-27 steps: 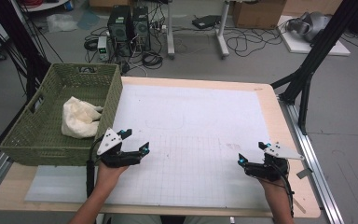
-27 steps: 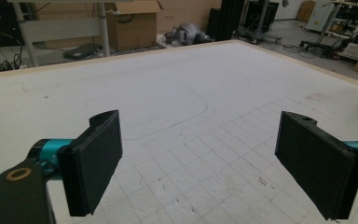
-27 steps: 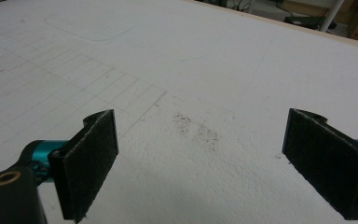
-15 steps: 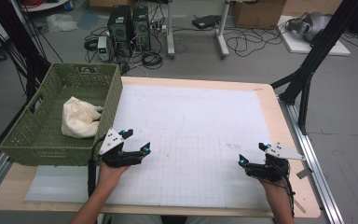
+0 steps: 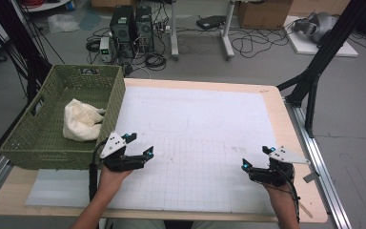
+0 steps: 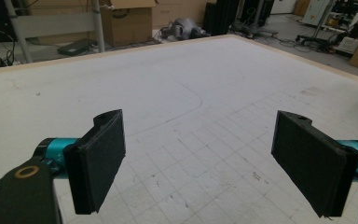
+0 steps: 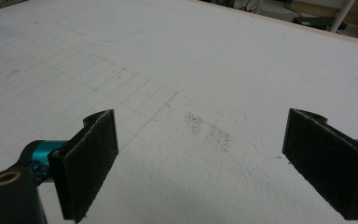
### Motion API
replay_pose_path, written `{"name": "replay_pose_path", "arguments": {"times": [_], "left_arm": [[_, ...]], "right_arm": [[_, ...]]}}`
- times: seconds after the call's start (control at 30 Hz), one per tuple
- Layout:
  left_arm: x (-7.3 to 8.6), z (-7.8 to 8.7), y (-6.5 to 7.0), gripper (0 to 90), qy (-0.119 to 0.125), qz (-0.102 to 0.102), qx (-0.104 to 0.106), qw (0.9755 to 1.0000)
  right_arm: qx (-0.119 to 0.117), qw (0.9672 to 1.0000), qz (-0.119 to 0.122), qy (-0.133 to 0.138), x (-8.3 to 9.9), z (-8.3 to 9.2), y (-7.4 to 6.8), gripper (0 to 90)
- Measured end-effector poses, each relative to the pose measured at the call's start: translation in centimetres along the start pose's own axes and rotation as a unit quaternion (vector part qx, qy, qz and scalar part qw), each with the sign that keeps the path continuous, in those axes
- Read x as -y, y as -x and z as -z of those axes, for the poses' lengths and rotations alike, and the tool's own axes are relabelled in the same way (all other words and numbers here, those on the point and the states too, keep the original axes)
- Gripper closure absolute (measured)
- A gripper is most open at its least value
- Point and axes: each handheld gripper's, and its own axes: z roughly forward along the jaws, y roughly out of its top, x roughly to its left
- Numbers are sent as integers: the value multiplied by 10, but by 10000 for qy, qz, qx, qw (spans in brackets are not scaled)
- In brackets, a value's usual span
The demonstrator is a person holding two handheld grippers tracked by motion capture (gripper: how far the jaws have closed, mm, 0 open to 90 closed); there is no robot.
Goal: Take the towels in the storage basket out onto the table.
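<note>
The high view looks down from above the near edge of the table (image 5: 286, 102), facing 12 o'clock. Each gripper view sits low and close, looking out between its own jaws. All three show the white gridded mat (image 5: 205, 129).

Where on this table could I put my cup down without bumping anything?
The white mat is bare between the left claw and right claw and up to the far edge. The crowded spot is the left side, where the green basket holds a cream cloth.
</note>
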Motion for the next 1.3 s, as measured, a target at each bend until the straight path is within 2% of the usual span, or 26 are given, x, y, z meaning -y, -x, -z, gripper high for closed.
{"name": "replay_pose_path", "arguments": {"times": [0.27,0.37,0.43,0.5,0.63,0.7,0.73,0.8,0.83,1.0,1.1,1.17,1.23,1.3], "left_arm": [[-9,7,2,201,45,-61,53,10000],[-15,10,5,201,61,-192,68,9998],[-21,12,6,199,75,-167,118,9998],[-30,18,3,197,191,-61,130,9997],[-38,27,-3,195,248,50,146,9996],[-43,32,-8,195,241,87,154,9996],[-51,38,-15,195,274,134,139,9994],[-54,40,-17,195,304,157,132,9993],[-62,45,-22,195,383,184,101,9990],[-76,52,-34,193,442,81,-56,9990],[-84,57,-43,193,475,112,-95,9988],[-90,59,-51,193,478,109,-147,9987],[-96,64,-68,192,446,168,-303,9984],[-99,66,-76,192,422,168,-417,9981]], "right_arm": [[-23,10000,-14,-1,0,-1,-1,96],[-33,10000,-22,7,0,0,0,96],[-39,10000,-24,14,0,-1,0,96],[-50,10000,-38,6,0,-1,-1,96],[-59,10000,-37,-4,0,-1,-1,96],[-64,10000,-35,9,0,-1,-1,96],[-59,10000,-31,2,0,-1,-1,96],[-59,10000,-44,-8,0,-1,-1,96],[-63,10000,-40,-9,0,-1,-1,96],[-76,9999,-74,0,0,0,-2,96],[-75,9999,-70,4,0,0,-1,96],[-73,10000,-57,-4,0,-1,-1,96],[-79,10000,-49,6,0,-1,-1,96],[-79,9999,-67,13,0,-1,-1,96]]}}
